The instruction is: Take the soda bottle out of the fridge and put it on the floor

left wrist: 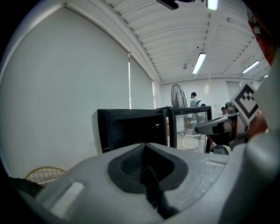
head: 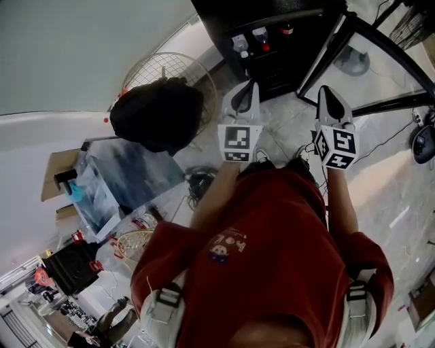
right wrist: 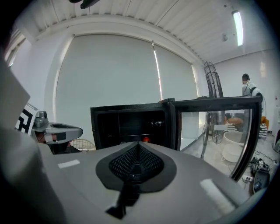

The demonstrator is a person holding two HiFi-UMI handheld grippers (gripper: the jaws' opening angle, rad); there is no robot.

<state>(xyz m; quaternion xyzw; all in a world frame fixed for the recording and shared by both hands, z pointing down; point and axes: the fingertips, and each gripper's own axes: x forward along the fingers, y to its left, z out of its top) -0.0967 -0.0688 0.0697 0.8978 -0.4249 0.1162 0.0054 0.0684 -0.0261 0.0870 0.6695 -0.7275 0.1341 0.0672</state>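
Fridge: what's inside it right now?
The open fridge holds three bottles in a row; only their tops show, some red. Their bodies and anything on lower shelves are hidden in the dark interior.

Fridge [head: 224, 17] cut off at top edge; bottles [head: 260, 37] inside too small to identify

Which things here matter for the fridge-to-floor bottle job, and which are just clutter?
Job: fridge, open door, bottles inside, floor, left gripper, right gripper.
Clutter: black bag, wire fan guard, mouse.
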